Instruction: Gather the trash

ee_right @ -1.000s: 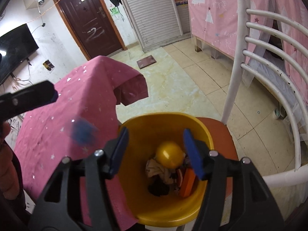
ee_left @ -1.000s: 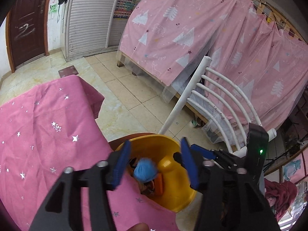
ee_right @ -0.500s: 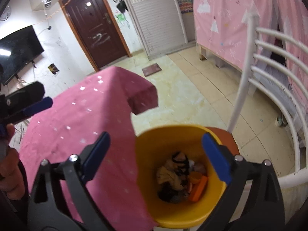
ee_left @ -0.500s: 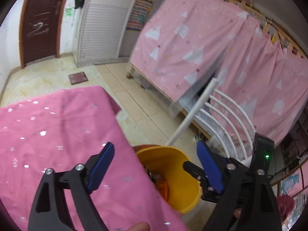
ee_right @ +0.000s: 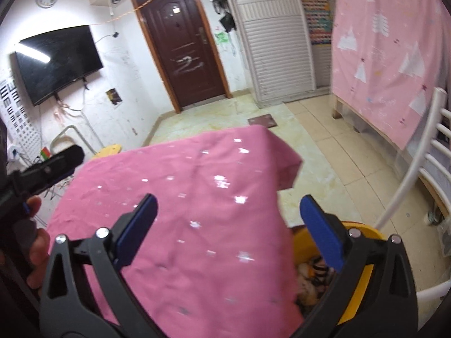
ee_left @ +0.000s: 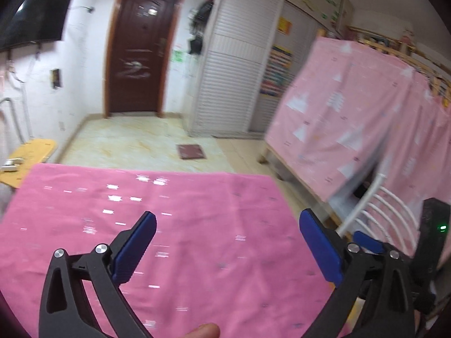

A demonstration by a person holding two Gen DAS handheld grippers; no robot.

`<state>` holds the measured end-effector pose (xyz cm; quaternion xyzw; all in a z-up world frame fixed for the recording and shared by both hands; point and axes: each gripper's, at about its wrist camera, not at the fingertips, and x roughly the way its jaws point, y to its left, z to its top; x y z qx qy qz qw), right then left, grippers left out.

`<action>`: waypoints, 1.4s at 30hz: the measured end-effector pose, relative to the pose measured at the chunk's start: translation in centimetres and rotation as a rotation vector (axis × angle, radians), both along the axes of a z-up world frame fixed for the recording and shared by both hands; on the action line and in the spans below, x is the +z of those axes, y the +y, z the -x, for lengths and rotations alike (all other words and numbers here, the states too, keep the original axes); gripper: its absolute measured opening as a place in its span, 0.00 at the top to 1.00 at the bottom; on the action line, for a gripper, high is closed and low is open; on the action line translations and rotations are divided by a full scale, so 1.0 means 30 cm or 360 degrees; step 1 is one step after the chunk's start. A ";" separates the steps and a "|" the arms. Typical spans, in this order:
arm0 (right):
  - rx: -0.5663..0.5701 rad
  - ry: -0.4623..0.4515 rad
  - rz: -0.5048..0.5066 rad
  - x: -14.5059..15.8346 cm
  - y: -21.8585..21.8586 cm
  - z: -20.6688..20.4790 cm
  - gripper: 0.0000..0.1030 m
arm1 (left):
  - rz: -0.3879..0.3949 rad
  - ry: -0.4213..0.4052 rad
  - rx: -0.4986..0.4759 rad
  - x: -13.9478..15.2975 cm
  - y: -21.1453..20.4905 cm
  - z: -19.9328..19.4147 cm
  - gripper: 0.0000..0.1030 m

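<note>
My left gripper (ee_left: 227, 249) is open and empty above the table with the pink star cloth (ee_left: 183, 225). My right gripper (ee_right: 228, 229) is open and empty over the cloth's right edge. The yellow trash bin (ee_right: 366, 256) stands below the right gripper's right finger, at the table's right side, and holds crumpled trash (ee_right: 313, 270). The bin is out of sight in the left wrist view. The left gripper (ee_right: 48, 169) shows at the left edge of the right wrist view, held in a hand.
A white slatted chair back (ee_right: 417, 163) stands right of the bin. A bed with a pink curtain (ee_right: 389, 56) fills the right side. A dark door (ee_right: 186, 45), a white shutter cabinet (ee_right: 279, 42), a wall television (ee_right: 56, 62) and a yellow stool (ee_left: 28, 155) stand beyond the table.
Both grippers have opened wider and lifted away from the bin toward the table. The blue and yellow balls seen between the fingers a second ago are gone from view.
</note>
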<state>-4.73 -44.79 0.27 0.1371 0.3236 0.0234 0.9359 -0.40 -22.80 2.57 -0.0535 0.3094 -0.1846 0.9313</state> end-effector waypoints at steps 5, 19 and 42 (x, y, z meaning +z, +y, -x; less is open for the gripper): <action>0.0094 -0.0059 0.0017 0.009 0.151 -0.035 0.06 | -0.0146 -0.0058 0.0204 -0.010 0.147 -0.005 0.09; 0.0246 -0.0097 0.0108 -0.034 0.373 -0.078 0.06 | -0.0348 -0.0073 0.0620 -0.086 0.453 0.007 0.09; 0.0278 -0.0038 0.0144 -0.074 0.409 -0.097 0.06 | -0.0300 0.0020 0.0626 -0.161 0.515 -0.021 0.09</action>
